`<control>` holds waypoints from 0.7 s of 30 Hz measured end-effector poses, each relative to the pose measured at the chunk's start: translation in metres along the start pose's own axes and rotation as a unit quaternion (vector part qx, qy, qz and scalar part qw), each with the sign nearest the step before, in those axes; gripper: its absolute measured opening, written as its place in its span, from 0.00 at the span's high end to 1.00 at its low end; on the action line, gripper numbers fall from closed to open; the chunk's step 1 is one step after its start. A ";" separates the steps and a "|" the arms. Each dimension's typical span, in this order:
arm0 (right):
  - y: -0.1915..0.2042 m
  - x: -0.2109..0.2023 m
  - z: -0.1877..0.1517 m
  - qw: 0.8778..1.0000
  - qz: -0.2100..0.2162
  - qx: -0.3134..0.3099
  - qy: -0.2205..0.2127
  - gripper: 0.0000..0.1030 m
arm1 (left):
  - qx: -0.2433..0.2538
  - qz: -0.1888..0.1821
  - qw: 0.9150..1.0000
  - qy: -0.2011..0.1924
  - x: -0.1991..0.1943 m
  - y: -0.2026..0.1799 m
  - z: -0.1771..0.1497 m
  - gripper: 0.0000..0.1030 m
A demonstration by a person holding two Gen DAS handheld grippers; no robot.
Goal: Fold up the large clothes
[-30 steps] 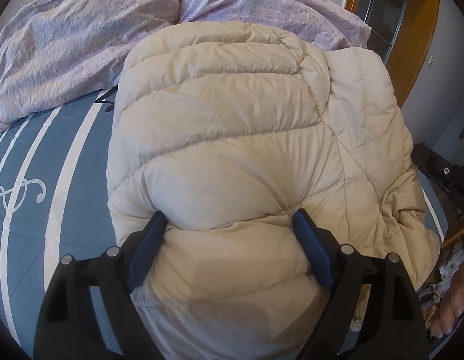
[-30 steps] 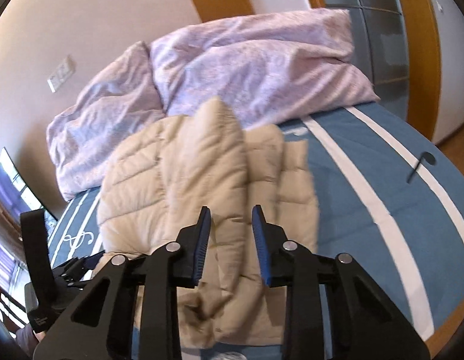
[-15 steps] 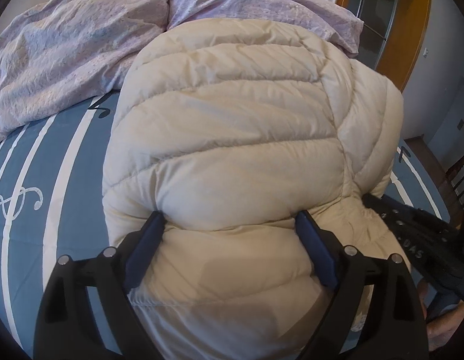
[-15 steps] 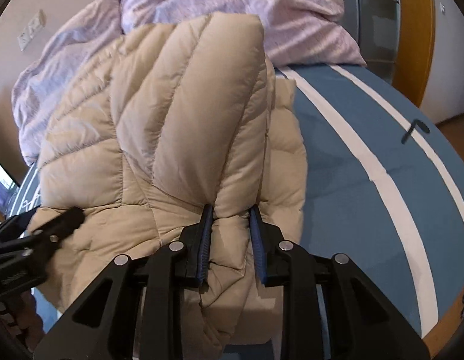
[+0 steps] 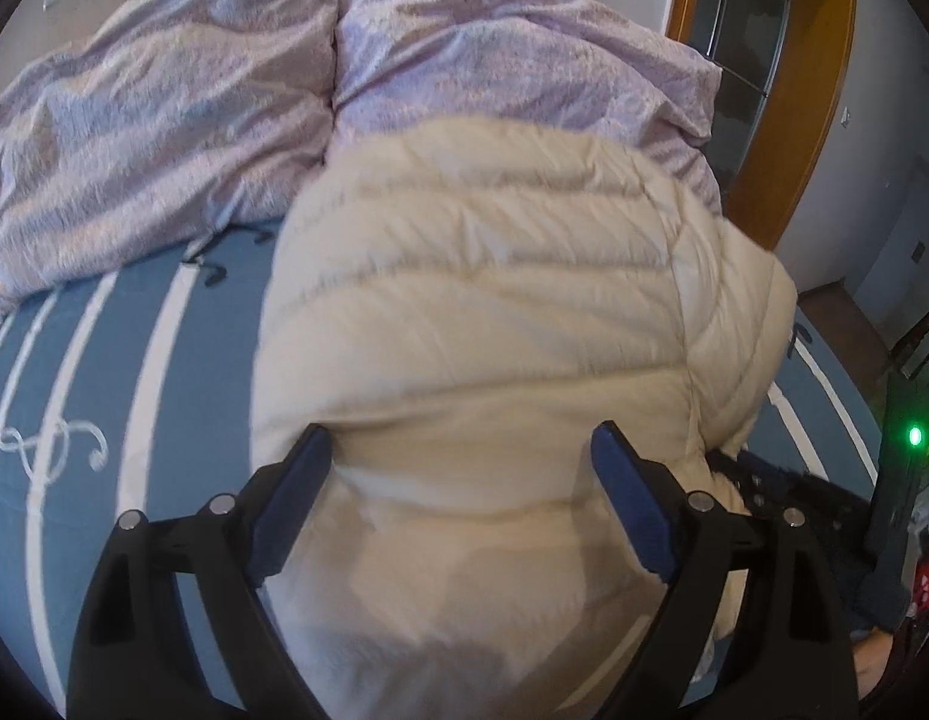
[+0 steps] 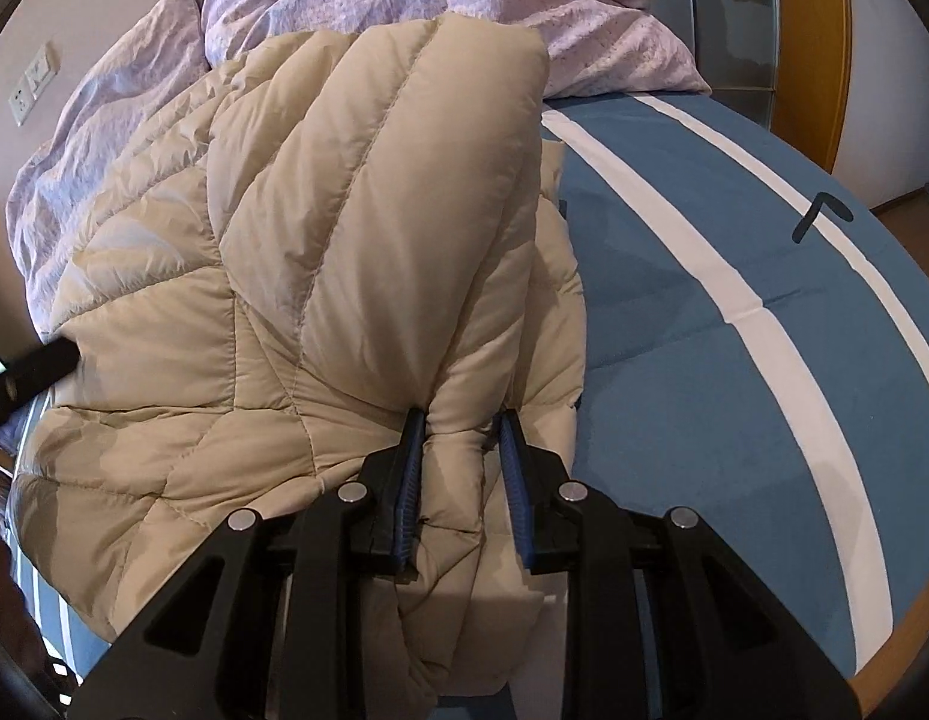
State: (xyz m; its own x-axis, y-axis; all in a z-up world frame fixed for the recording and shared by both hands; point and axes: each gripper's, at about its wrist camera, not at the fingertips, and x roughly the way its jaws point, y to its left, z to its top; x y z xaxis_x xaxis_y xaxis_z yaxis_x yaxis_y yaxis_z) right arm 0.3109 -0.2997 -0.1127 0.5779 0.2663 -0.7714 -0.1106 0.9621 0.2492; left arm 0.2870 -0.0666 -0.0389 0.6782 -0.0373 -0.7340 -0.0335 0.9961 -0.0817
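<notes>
A cream quilted puffer jacket (image 5: 482, 312) lies bunched on the blue striped bed (image 5: 182, 360). My left gripper (image 5: 461, 450) stands wide, with a thick fold of the jacket bulging between its blue pads and touching both. In the right wrist view the jacket (image 6: 320, 252) fills the left half. My right gripper (image 6: 458, 426) is shut on a puffy fold of the jacket near its right edge. The other gripper's black finger (image 6: 38, 360) shows at the jacket's left side.
Two lilac pillows (image 5: 194, 120) lie at the head of the bed behind the jacket. Wooden door frames and glass panels (image 5: 758, 60) stand to the right. Bare blue-and-white sheet (image 6: 734, 300) lies right of the jacket. A green light (image 5: 914, 435) glows at the right.
Both grippers have lifted and carried the jacket's near part toward the pillows. The right gripper came onto the jacket and closed on a fold. The jacket now looks more bunched.
</notes>
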 end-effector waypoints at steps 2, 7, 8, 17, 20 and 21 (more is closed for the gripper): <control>0.000 0.001 0.001 1.000 0.000 -0.003 0.000 0.75 | 0.005 0.010 1.000 -0.009 -0.001 0.000 0.012 0.14; -0.001 0.003 0.003 1.000 0.004 -0.001 0.006 0.75 | 0.014 0.033 0.999 -0.014 0.006 -0.001 0.032 0.14; -0.001 0.003 0.004 1.000 0.004 -0.001 0.006 0.75 | 0.015 0.036 0.999 -0.013 0.009 -0.001 0.035 0.14; -0.003 0.006 0.005 1.000 0.009 0.000 0.006 0.74 | 0.008 0.048 0.999 -0.003 0.027 0.006 0.041 0.14; -0.004 0.006 0.005 1.000 0.010 0.001 0.005 0.74 | 0.005 0.050 0.999 -0.003 0.030 0.008 0.042 0.14; -0.004 0.006 0.004 1.000 0.011 0.001 0.004 0.74 | 0.004 0.053 0.999 -0.001 0.033 0.009 0.042 0.14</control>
State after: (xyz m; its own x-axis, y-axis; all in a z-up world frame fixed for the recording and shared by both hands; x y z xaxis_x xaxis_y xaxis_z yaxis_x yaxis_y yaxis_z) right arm 0.3183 -0.3027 -0.1157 0.5684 0.2876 -0.7708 -0.1221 0.9560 0.2667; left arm 0.3397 -0.0559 -0.0350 0.6733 0.0681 -0.7362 -0.0984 0.9951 0.0021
